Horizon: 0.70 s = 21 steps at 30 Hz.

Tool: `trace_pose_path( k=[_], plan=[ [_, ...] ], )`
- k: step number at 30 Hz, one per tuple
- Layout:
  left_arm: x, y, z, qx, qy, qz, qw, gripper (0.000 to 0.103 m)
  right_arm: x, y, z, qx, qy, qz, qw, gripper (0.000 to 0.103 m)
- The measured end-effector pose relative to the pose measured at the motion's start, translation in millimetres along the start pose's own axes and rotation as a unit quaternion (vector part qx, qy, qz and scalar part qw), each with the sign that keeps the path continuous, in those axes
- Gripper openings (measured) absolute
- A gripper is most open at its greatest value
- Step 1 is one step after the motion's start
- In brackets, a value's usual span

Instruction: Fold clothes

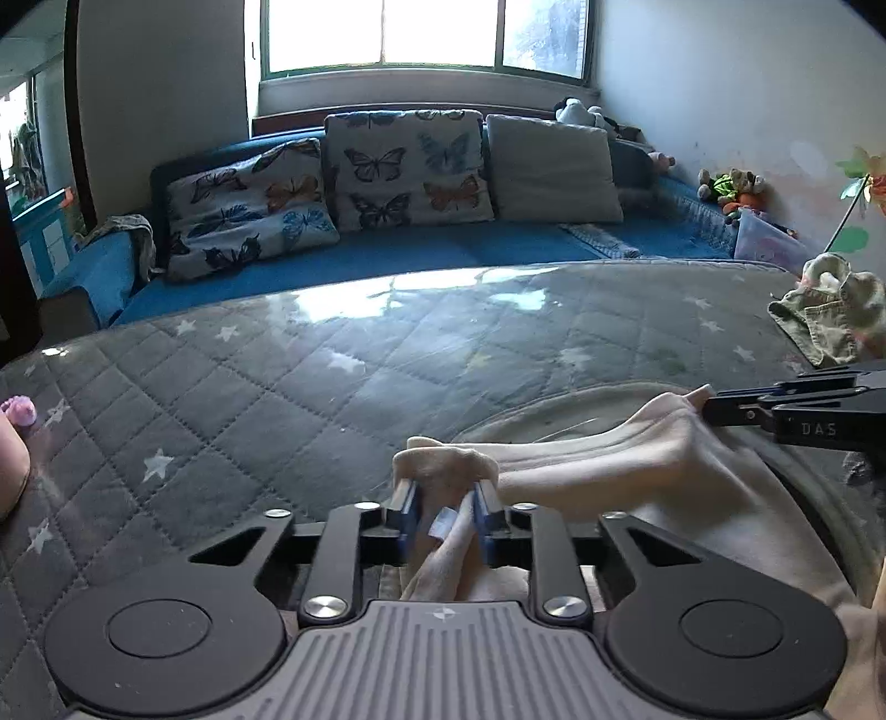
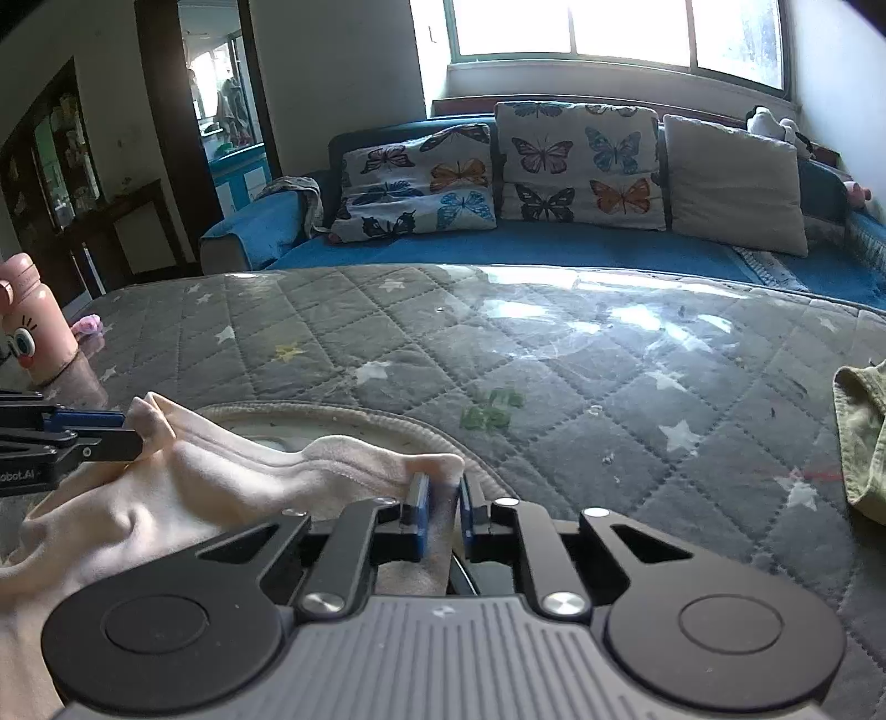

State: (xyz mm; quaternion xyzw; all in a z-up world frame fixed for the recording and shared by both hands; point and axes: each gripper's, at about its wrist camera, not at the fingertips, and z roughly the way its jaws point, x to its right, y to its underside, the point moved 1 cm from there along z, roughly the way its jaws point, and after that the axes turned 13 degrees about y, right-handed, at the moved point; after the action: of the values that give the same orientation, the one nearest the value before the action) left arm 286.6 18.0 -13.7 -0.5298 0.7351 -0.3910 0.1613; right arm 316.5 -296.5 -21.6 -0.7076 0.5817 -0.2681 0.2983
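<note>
We see a pale pink garment (image 1: 637, 471) lying at the near edge of a grey quilted table cover (image 1: 249, 387) with little stars on it. The cover shines where the window light (image 1: 426, 33) hits it.

Our left gripper (image 1: 443, 498) has its two fingers close together, and a bunched corner of the pink cloth sits between the blue pads (image 1: 408, 501). The pads press on the cloth, and a fold of it pokes up over the fingertips. A small white tag shows in the gap.

Our right gripper (image 2: 440, 495) is nearly closed too. It pinches another bit of the same garment's edge, and the cloth bulges up just past its tips. From the left wrist view we see that right gripper coming in from the right side, biting the far corner of the pink cloth. From the right wrist view we see the left gripper at the left edge, holding its corner the same way. The cloth hangs in soft waves between the two grips, lifted a little off the cover.

An olive green garment (image 2: 864, 437) lies apart on the right side of the cover. A pink bottle (image 2: 33, 321) with a cartoon eye stands at the far left. Behind the table is a blue sofa (image 2: 498, 249) with butterfly cushions (image 2: 576, 166) and one plain cushion (image 2: 736, 183)
</note>
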Motion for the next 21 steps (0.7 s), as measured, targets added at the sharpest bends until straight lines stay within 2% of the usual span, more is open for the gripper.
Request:
trace_pose_path(
  k=[2,6,10,13,15,21],
  plan=[
    [-2.9,0.7,-5.5,0.008,-0.007,-0.002,0.9999,0.016,0.7,0.6,-1.3,0.003,0.004,0.001,1.0,0.008],
    [-15.6,0.2,-14.3,0.022,-0.034,-0.02,0.999,0.015,6.1,0.5,0.0,0.001,0.0,0.01,1.0,0.008],
    [-32.9,0.5,-22.5,0.025,-0.031,-0.052,0.9979,0.016,9.7,0.3,2.2,-0.007,-0.011,0.027,1.0,0.01],
    [-36.2,0.0,-28.5,0.032,-0.021,-0.06,0.9974,0.025,10.4,0.5,3.3,-0.008,-0.013,0.029,0.999,0.011],
    [-39.1,-0.8,-28.1,0.033,-0.015,-0.071,0.9968,0.039,10.1,0.2,4.5,-0.008,-0.012,0.027,1.0,0.012],
    [-50.0,-0.7,-17.8,0.022,-0.025,-0.102,0.9943,0.039,5.1,1.1,4.9,-0.003,-0.007,0.02,1.0,0.01]
  ],
)
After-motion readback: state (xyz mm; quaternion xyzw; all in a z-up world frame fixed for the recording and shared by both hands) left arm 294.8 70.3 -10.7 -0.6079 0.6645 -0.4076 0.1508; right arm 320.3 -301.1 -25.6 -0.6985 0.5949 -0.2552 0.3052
